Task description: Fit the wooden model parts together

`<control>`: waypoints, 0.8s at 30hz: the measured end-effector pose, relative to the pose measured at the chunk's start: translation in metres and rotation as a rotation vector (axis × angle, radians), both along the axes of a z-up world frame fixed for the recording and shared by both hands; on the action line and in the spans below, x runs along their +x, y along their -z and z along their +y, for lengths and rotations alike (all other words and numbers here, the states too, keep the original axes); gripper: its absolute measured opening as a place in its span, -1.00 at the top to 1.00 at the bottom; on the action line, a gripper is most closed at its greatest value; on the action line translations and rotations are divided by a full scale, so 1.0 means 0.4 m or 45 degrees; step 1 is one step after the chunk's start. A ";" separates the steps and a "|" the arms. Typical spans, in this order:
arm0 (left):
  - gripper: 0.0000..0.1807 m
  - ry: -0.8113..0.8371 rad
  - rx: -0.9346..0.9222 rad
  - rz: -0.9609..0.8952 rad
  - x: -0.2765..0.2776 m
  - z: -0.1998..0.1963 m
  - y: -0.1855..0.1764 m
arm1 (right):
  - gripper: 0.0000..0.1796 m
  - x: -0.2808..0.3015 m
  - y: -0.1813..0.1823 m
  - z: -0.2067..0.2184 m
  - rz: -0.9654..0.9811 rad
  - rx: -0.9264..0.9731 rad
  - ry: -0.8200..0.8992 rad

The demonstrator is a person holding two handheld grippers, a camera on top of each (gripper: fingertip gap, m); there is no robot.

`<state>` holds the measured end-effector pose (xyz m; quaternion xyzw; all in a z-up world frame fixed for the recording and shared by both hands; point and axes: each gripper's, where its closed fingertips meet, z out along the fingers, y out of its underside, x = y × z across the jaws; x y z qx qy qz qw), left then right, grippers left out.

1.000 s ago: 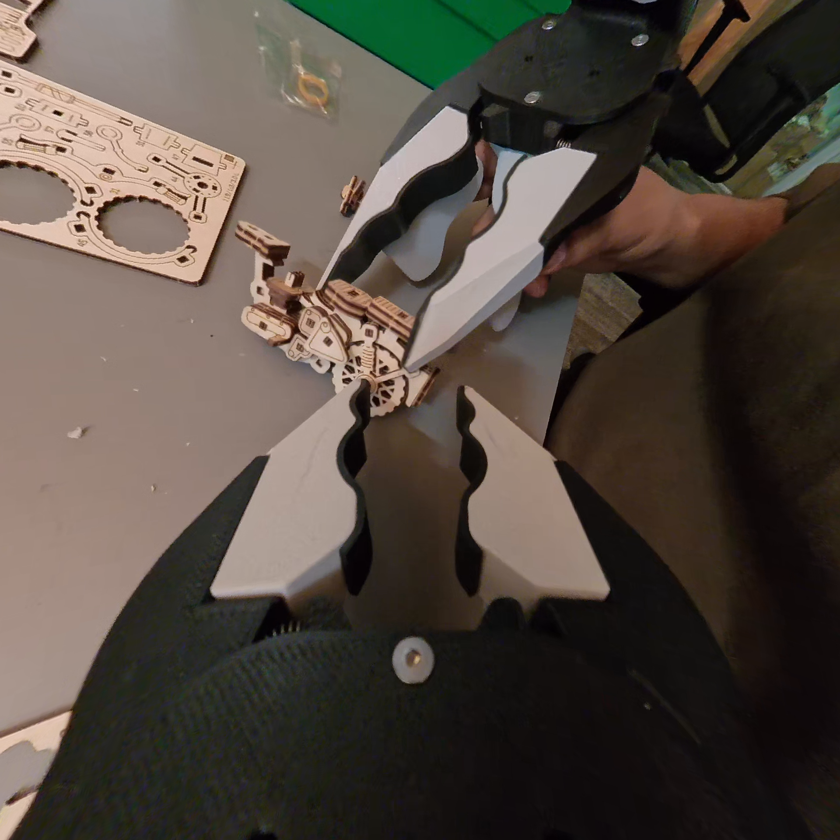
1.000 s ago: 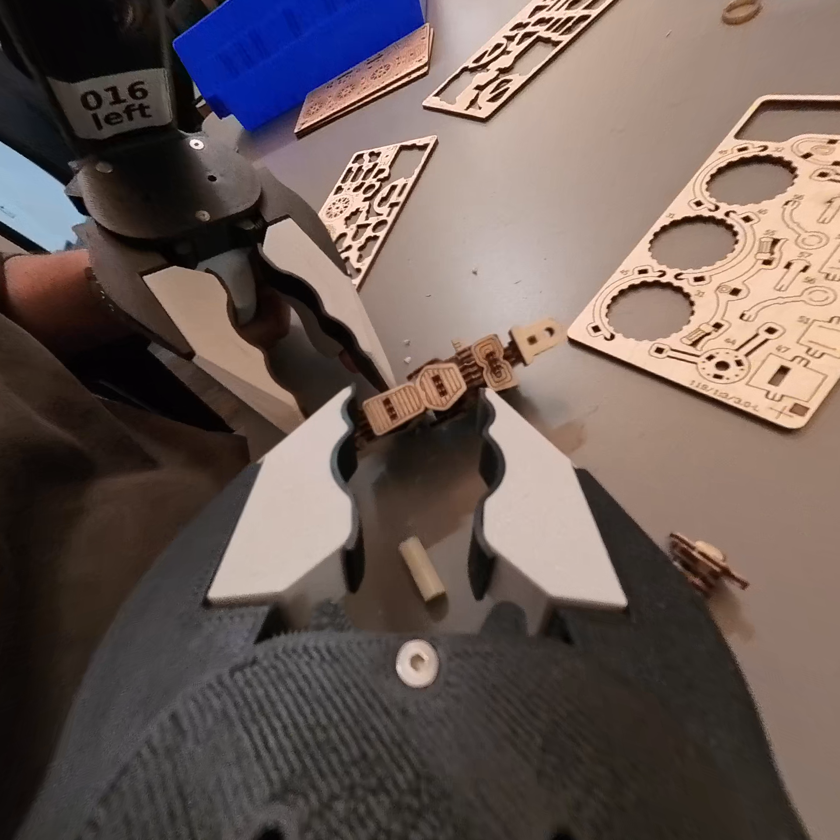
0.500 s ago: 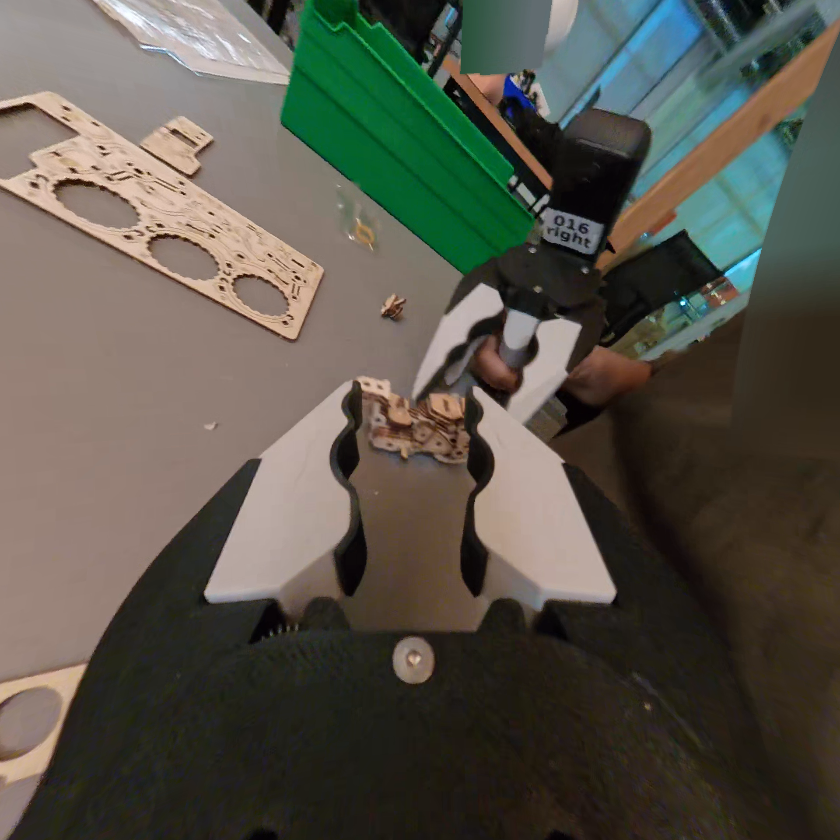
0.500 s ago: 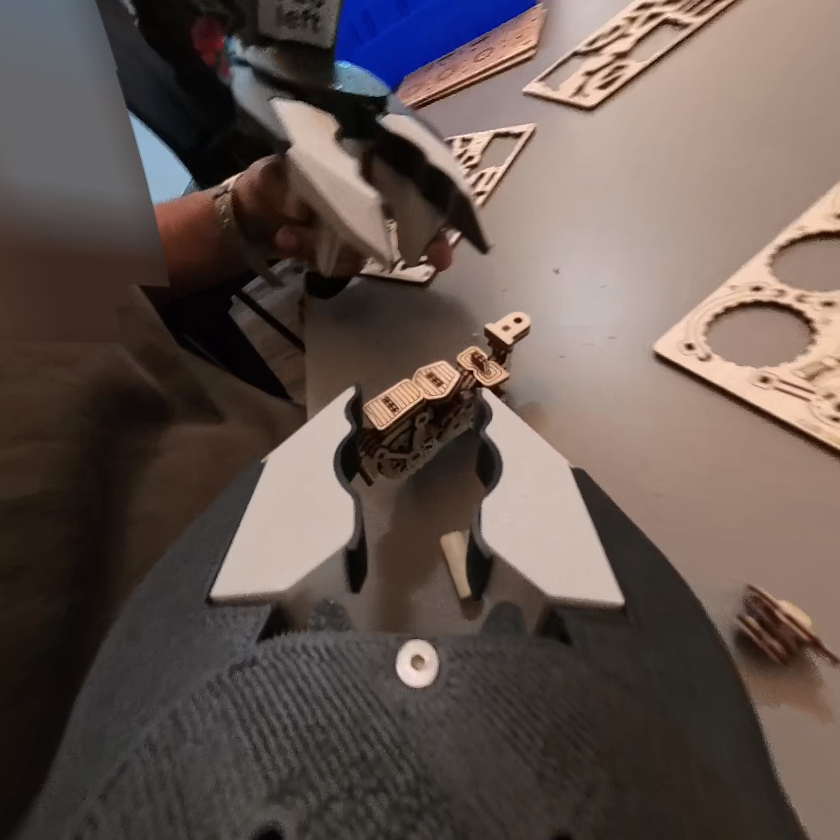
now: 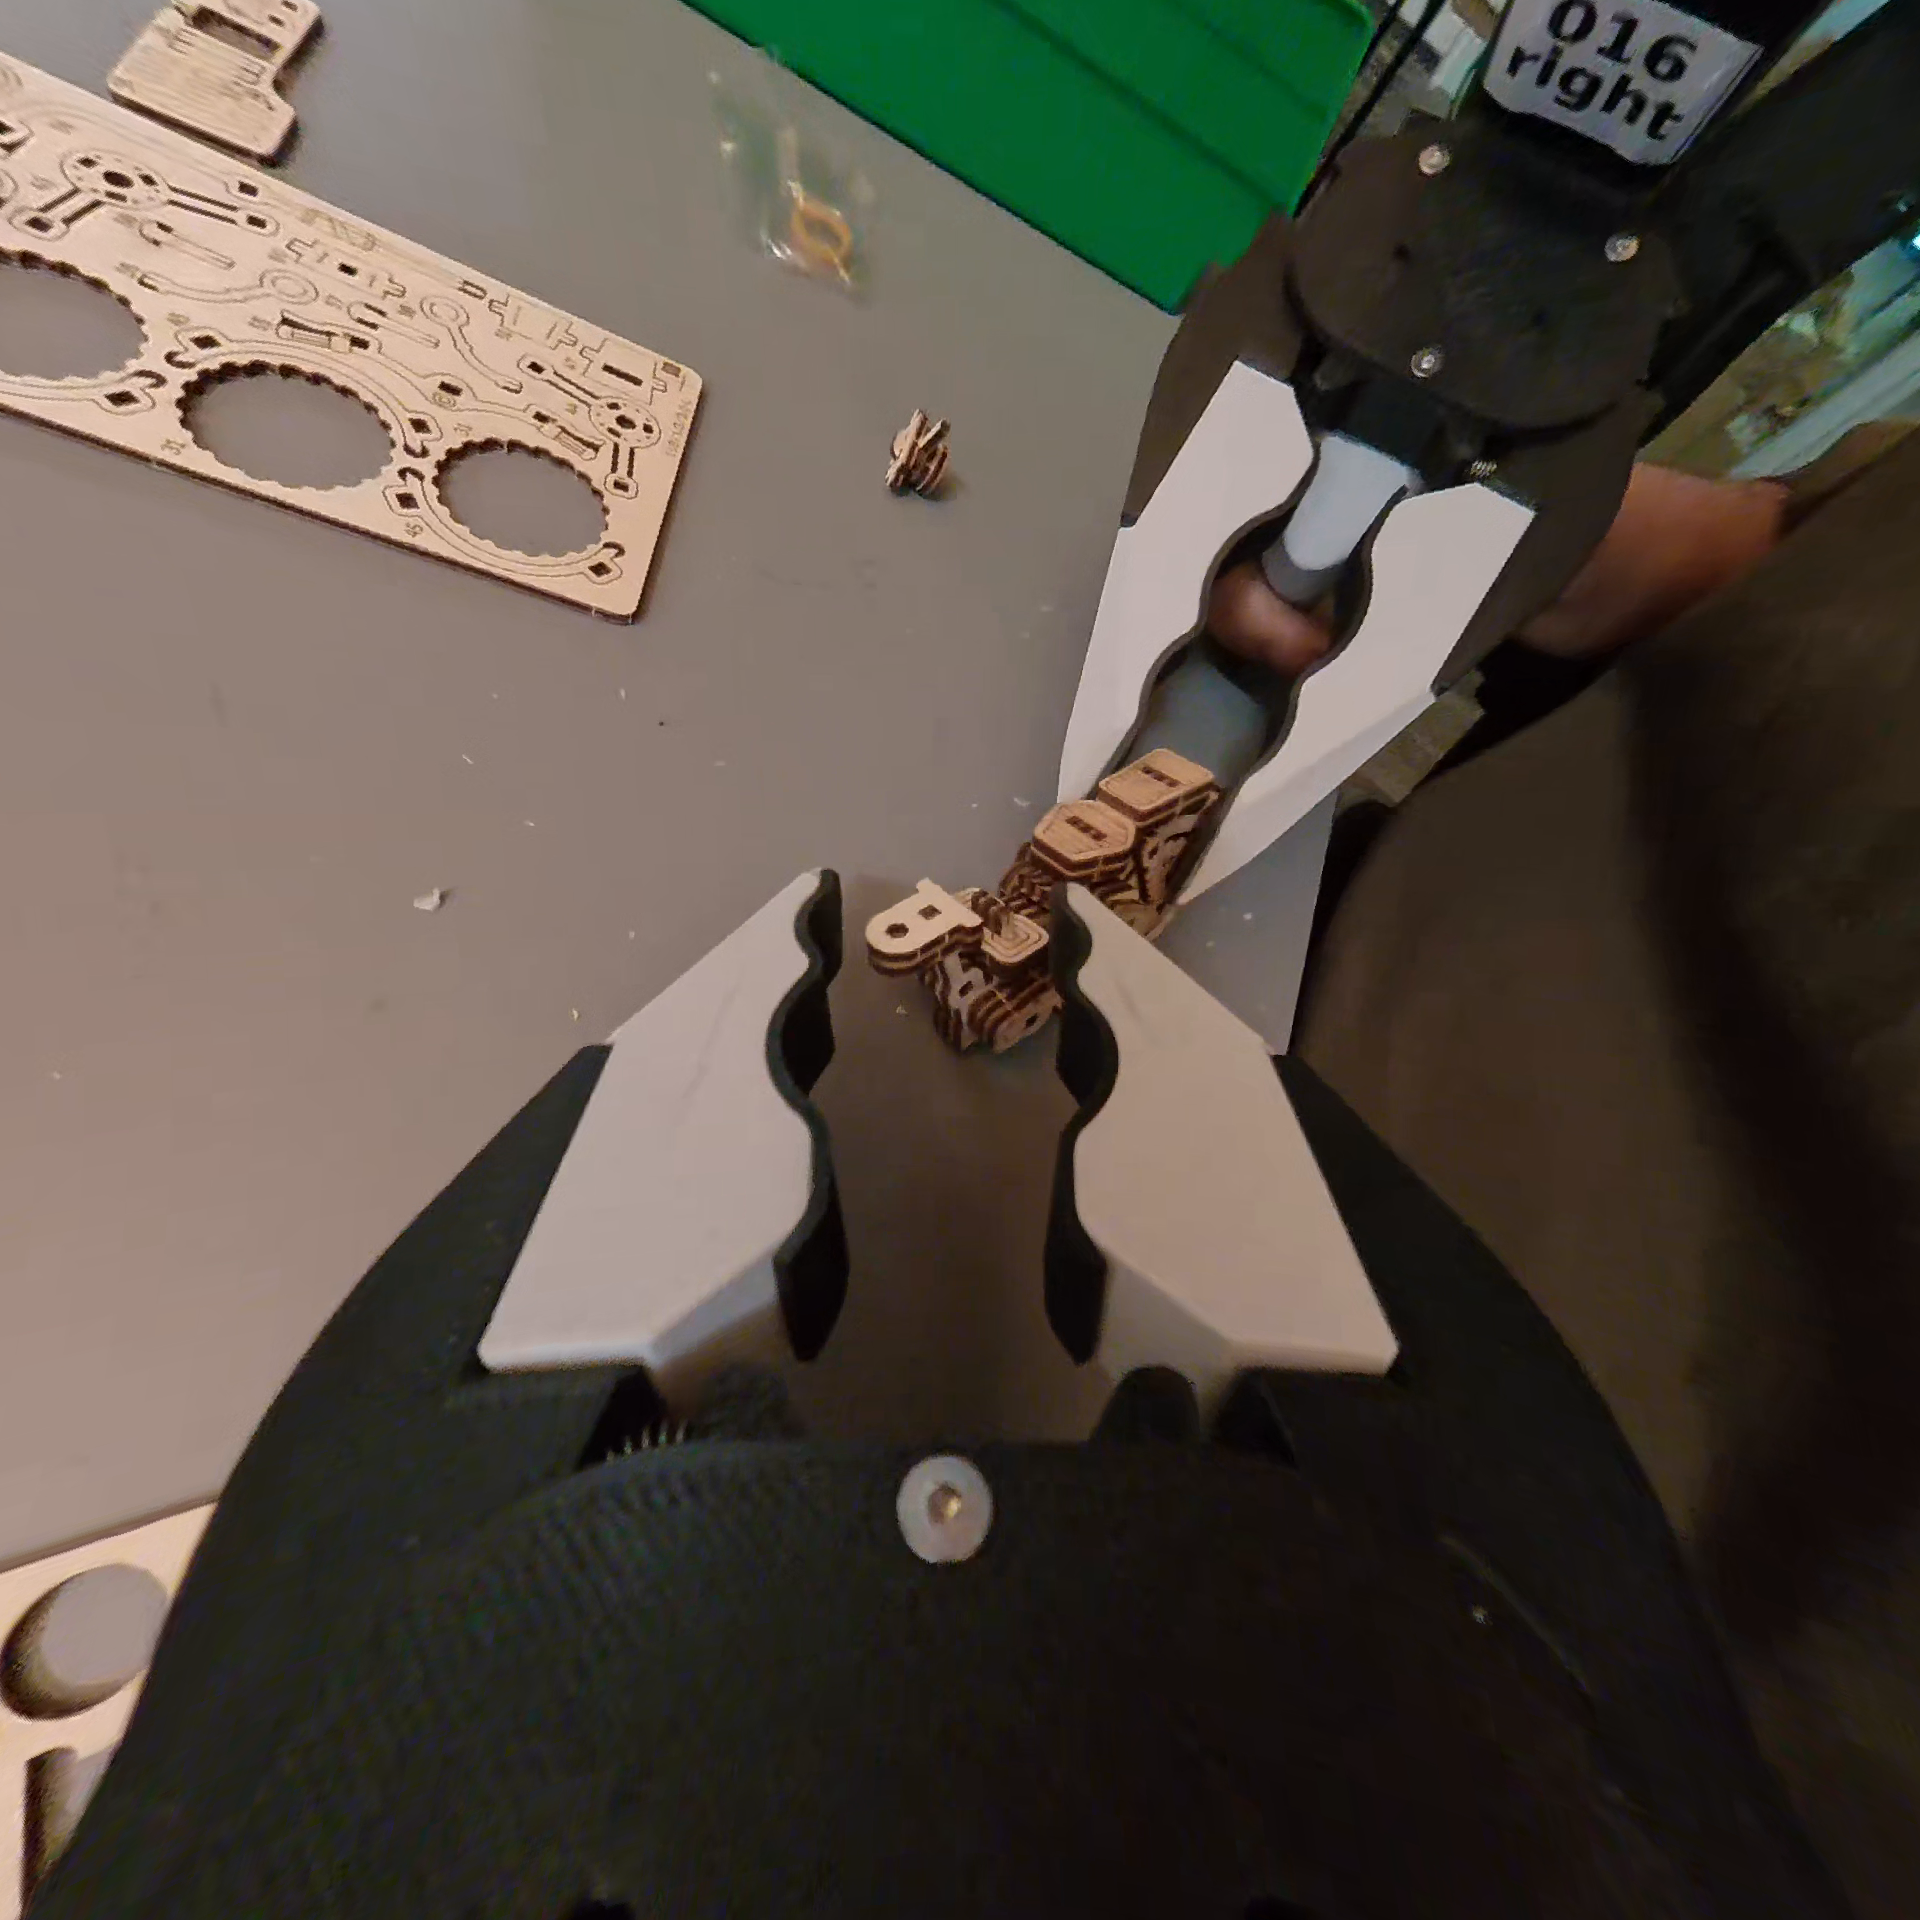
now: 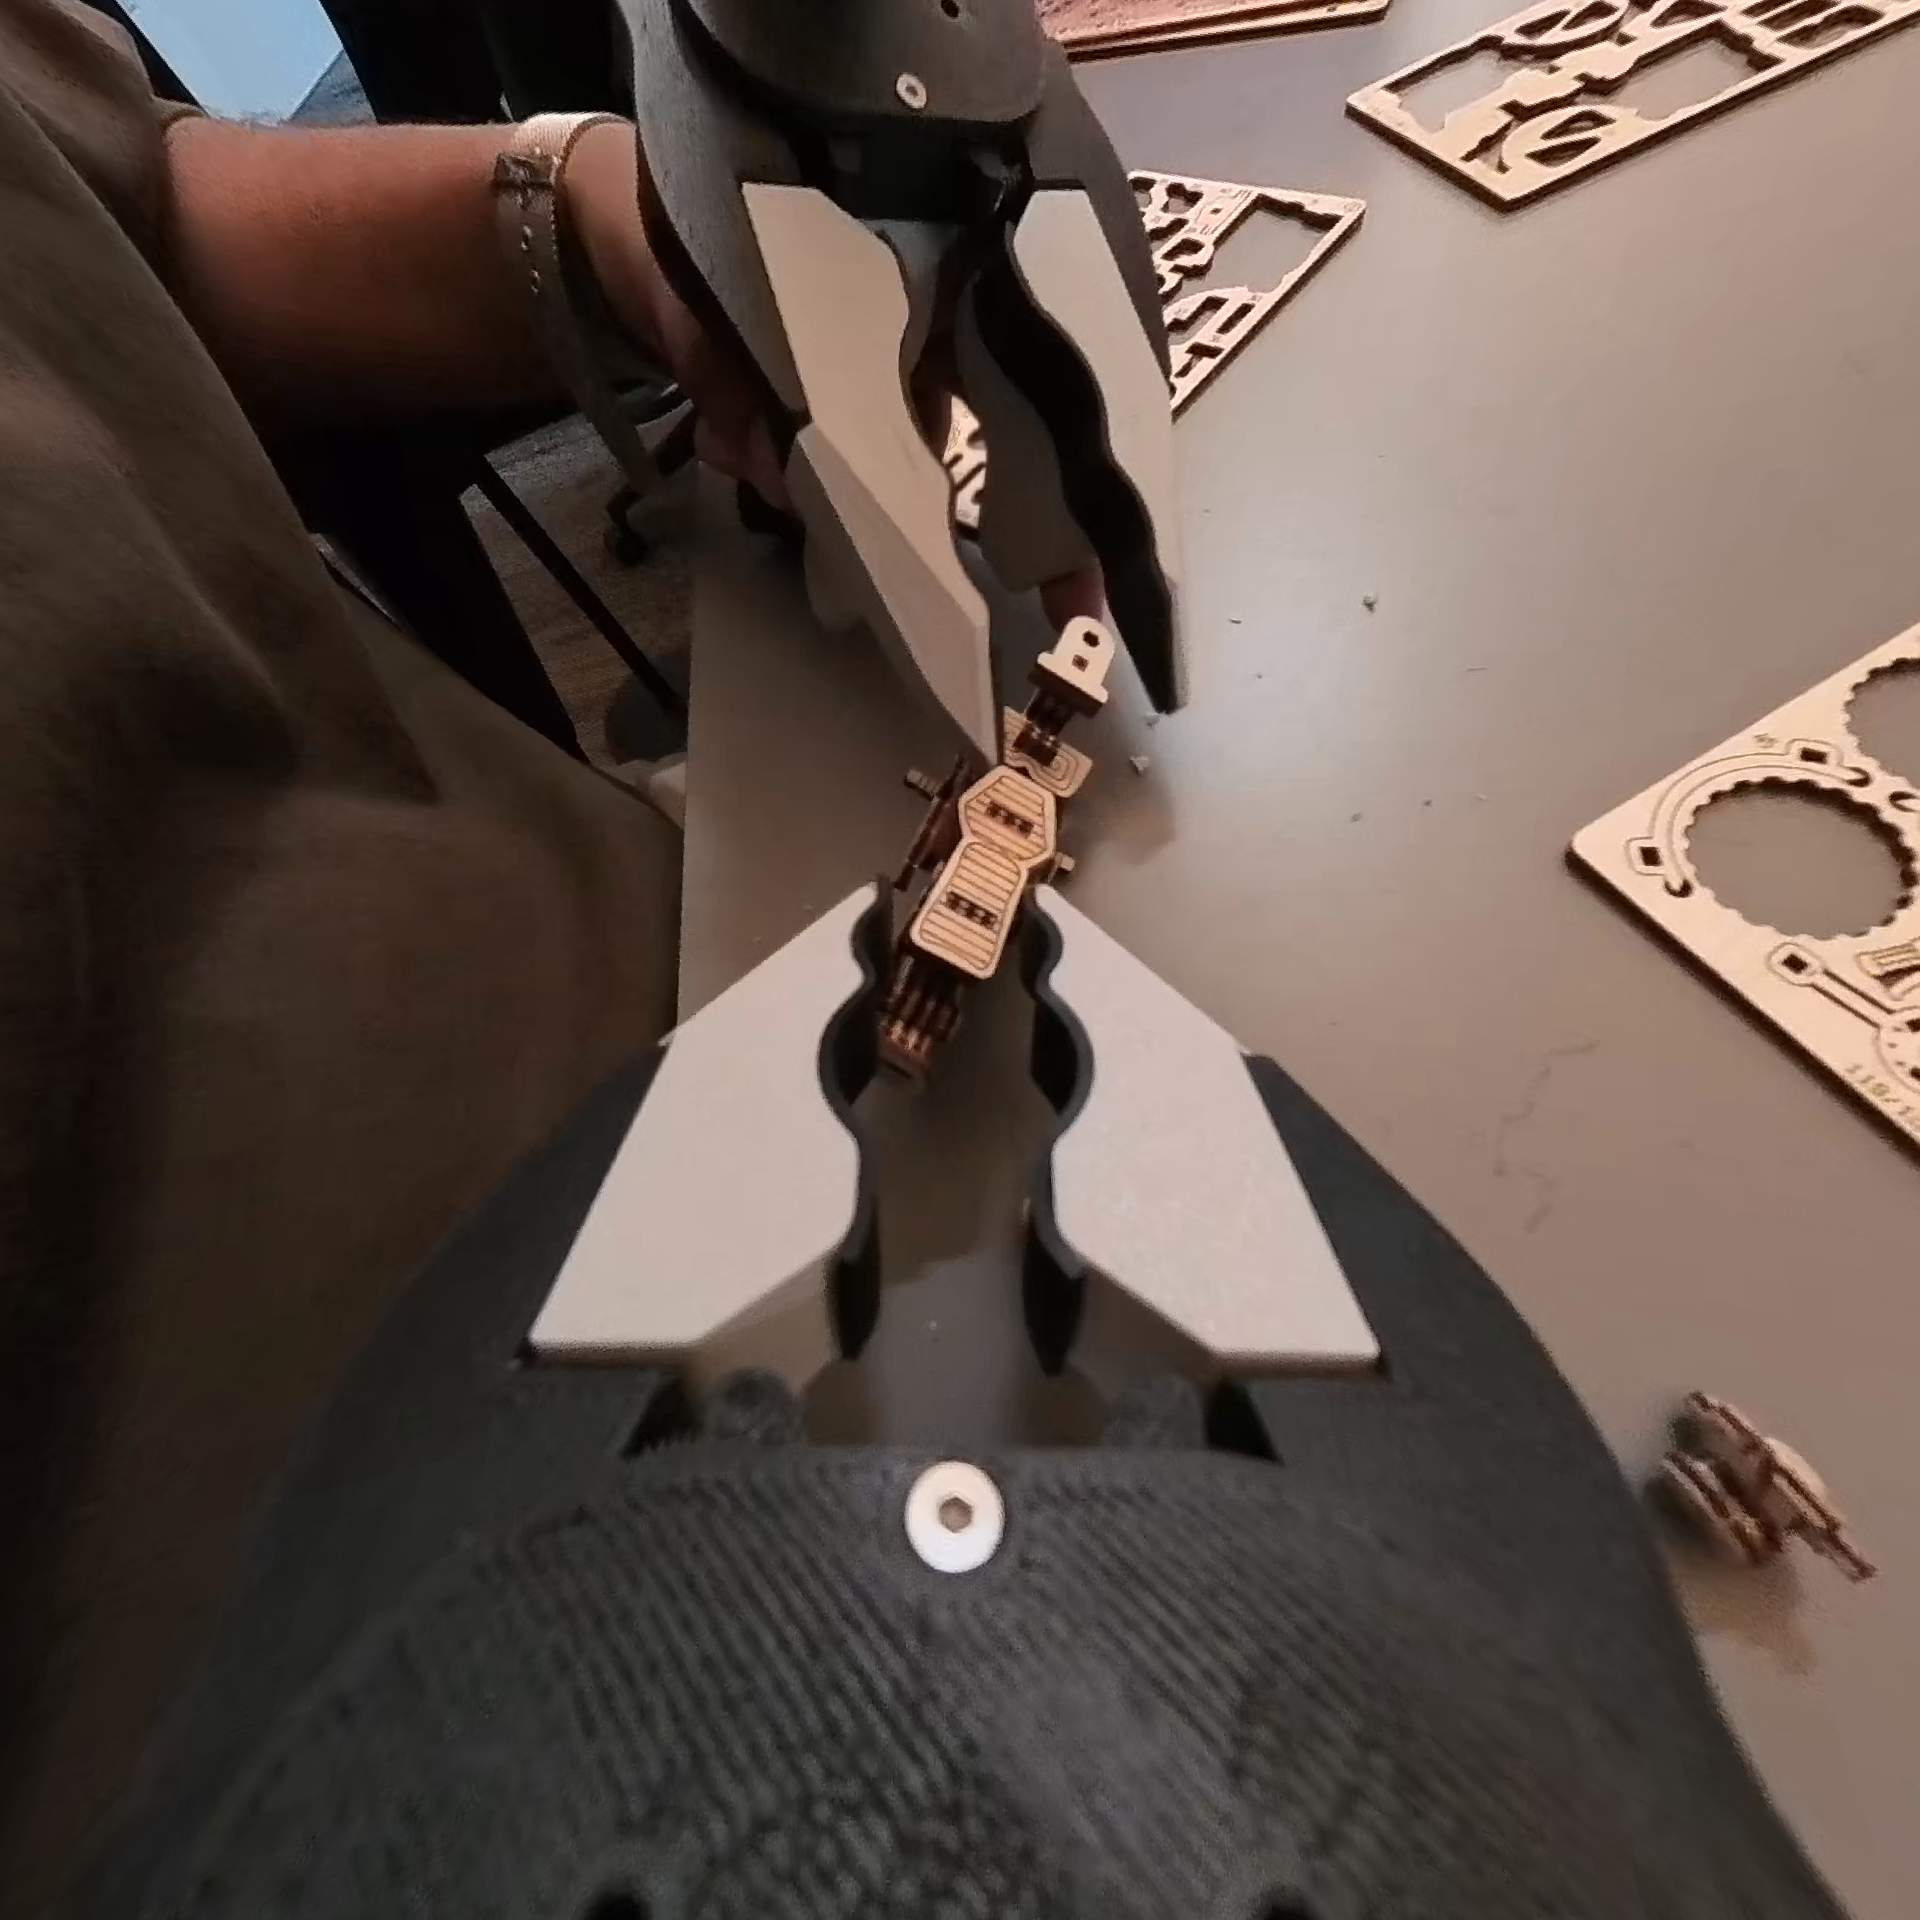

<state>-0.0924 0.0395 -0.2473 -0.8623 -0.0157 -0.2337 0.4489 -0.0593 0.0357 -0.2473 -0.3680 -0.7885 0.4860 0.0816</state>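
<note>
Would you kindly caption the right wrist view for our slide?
Right tool grips one end of the wooden model while the open left tool straddles its far tab.

Green bin (image 5: 1049, 114), small plastic bag (image 5: 800, 197)

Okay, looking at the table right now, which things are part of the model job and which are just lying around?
In use: the wooden model, between the fingertips of the right gripper and the left gripper.

Lying about: punched-out wooden sheet, small wooden sub-assembly, clear bag, green bin.
</note>
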 end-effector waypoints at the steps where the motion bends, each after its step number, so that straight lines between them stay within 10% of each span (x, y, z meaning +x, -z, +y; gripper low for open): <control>1: 0.60 0.005 0.007 -0.016 0.001 -0.001 -0.004 | 0.77 0.000 0.000 0.001 0.002 0.004 0.002; 24: 0.66 0.088 0.010 0.057 0.019 -0.012 0.002 | 0.84 -0.017 -0.016 0.053 0.204 0.193 0.069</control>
